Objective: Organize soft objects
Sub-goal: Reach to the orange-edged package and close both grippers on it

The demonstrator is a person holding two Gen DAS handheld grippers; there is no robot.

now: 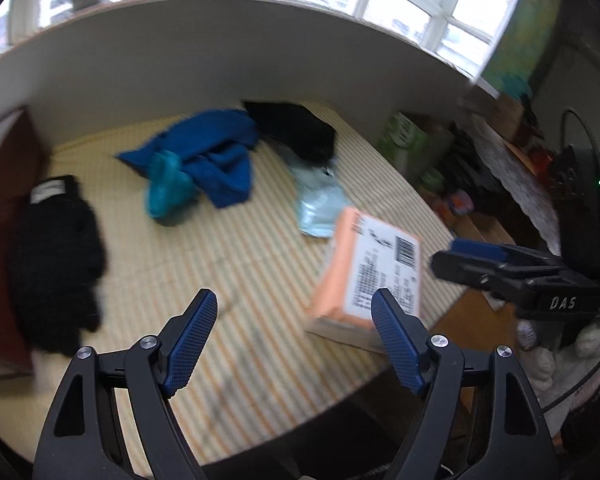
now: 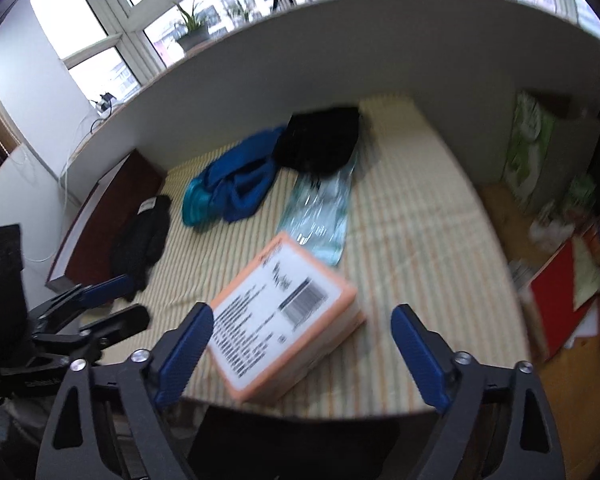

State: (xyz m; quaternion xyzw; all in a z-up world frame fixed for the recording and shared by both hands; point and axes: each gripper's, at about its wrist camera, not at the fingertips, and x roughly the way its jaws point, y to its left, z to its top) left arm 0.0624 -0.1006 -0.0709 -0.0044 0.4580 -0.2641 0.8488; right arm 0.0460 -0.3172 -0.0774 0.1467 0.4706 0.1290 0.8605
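Note:
On the striped table cloth [image 1: 236,264] lie a blue cloth [image 1: 216,152] with a teal item [image 1: 166,190] against it, a black folded cloth [image 1: 296,128] at the back, a black knit glove [image 1: 56,256] at the left, and a clear plastic bag [image 1: 318,204]. They also show in the right wrist view: the blue cloth [image 2: 244,180], the black cloth [image 2: 320,140], the glove [image 2: 144,240], the bag [image 2: 320,216]. My left gripper [image 1: 294,340] is open and empty above the table's near edge. My right gripper [image 2: 302,356] is open and empty, over an orange box [image 2: 284,316].
The orange box with a white label [image 1: 364,268] sits near the table's front right edge. A white board [image 1: 220,60] walls the back. A dark red box [image 2: 108,208] stands at the left. Green packages [image 2: 528,148] and clutter lie on the floor at the right.

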